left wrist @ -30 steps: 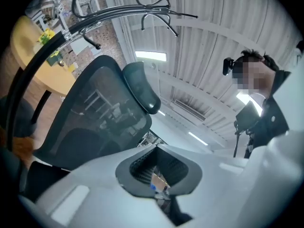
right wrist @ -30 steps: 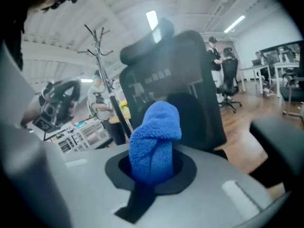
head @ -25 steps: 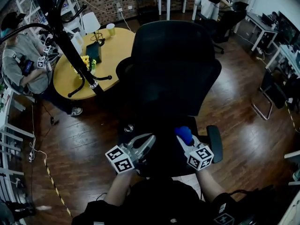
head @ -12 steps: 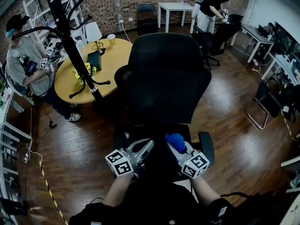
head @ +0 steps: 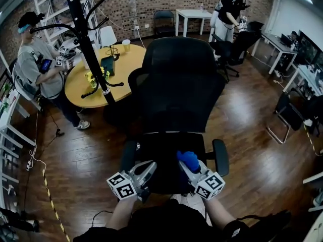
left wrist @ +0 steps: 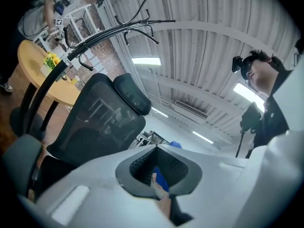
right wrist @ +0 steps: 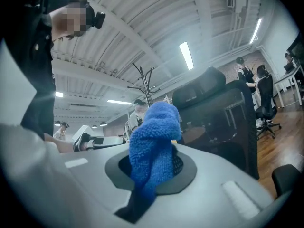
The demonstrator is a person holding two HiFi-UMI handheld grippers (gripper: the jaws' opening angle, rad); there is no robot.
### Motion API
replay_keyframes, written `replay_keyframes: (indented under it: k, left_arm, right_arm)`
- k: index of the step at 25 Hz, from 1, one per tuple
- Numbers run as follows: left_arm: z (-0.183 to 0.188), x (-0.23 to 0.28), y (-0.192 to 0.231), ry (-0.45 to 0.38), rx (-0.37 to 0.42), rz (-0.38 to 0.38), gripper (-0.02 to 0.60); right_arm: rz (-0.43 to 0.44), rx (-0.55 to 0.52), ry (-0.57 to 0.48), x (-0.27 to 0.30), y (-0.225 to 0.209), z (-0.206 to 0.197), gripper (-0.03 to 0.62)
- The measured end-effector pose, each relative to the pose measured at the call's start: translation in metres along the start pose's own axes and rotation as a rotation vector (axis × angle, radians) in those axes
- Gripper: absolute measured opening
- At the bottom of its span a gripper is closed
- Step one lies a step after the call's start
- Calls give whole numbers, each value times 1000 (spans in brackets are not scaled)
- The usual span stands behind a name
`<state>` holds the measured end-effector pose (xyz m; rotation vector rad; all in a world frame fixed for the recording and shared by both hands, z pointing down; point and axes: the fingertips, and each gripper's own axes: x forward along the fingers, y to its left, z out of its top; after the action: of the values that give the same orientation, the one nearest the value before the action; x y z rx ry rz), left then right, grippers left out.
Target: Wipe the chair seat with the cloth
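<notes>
Head view: right gripper carries a bunched blue cloth over the front of the black chair seat; left gripper is just beside it.
Left gripper view: jaws together, nothing between them.
Right gripper view: jaws clamped on the cloth's bunched middle.
Judged light, soft and floppy; best held at the bunch, with the free end left to wipe

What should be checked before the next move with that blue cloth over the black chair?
1. Grip on the blue cloth: ok, the right gripper has its jaws shut on it.
2. Cloth down on the chair seat: seems not ok, it points upward, off the seat.
3. Seat free of objects: ok, nothing lies on it.
4. Empty left gripper: ok, jaws together, nothing between them.
5. Room around: ok, the bystander at the left stands apart from the seat.
</notes>
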<state>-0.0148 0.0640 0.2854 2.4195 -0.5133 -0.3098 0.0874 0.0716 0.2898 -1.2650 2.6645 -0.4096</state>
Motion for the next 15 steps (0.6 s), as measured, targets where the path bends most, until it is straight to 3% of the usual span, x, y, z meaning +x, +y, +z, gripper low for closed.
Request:
replay_keyframes:
  k: [7, 15]
  left_arm:
    - [-30, -52, -65, 19, 43, -128, 2]
    - [-60, -140, -89, 8, 2, -38, 2]
  right_arm:
    - [-104, -9, -13, -62, 72, -29, 36]
    - [-95, 13, 3, -101, 145, -49, 36]
